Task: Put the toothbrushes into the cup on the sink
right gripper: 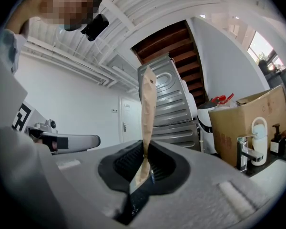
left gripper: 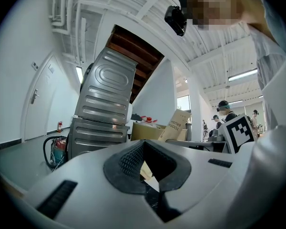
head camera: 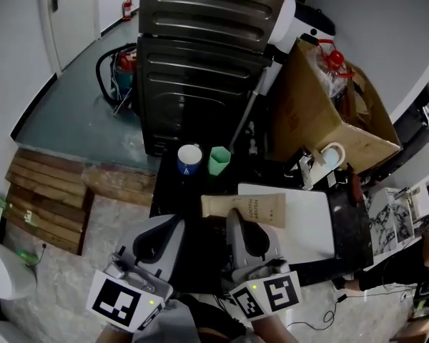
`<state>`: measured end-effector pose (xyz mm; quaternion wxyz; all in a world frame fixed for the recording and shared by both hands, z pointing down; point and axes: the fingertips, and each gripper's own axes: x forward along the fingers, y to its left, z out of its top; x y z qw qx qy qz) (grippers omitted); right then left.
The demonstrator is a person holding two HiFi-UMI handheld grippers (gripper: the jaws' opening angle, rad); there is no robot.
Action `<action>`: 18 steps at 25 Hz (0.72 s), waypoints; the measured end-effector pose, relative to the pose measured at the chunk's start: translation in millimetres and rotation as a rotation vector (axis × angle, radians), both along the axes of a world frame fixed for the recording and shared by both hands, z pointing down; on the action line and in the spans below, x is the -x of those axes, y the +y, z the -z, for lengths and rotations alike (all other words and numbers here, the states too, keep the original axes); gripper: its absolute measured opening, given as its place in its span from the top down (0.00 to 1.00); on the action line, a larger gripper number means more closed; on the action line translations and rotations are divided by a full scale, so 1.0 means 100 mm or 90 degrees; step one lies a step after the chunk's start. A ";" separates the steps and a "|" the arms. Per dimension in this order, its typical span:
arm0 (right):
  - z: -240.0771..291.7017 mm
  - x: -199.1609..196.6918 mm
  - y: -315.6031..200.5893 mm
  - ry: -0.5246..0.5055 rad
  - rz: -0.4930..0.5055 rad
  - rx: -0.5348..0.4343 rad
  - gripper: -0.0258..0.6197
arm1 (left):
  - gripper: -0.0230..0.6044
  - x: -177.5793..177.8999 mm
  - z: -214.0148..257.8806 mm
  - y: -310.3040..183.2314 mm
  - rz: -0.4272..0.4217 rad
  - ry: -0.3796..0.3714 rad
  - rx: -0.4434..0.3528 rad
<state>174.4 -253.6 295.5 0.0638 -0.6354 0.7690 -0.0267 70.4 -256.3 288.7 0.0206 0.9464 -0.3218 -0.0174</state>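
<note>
Sideways, toothbrush box (head camera: 268, 207), lengthwise left-right.

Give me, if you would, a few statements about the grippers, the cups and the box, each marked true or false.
1. The right gripper is clamped on the tan toothbrush box. True.
2. The left gripper grips the green cup. False: its jaws are empty, and that cup stands at the back of the counter.
3. In the head view, the blue cup stands left of the green cup. True.
4. The toothbrush box sits inside the blue cup. False: it is in the right gripper, outside both cups.
</note>
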 end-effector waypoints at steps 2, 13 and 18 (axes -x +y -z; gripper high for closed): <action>0.00 0.02 -0.02 0.003 -0.002 0.000 0.92 | 0.96 0.03 -0.01 -0.02 0.000 0.001 0.002; 0.15 0.04 -0.24 0.026 -0.007 -0.027 0.92 | 0.96 0.14 -0.02 -0.05 0.005 0.007 0.001; 0.20 -0.02 -0.45 0.041 -0.011 -0.042 0.92 | 0.96 0.13 -0.04 -0.04 0.010 0.018 0.048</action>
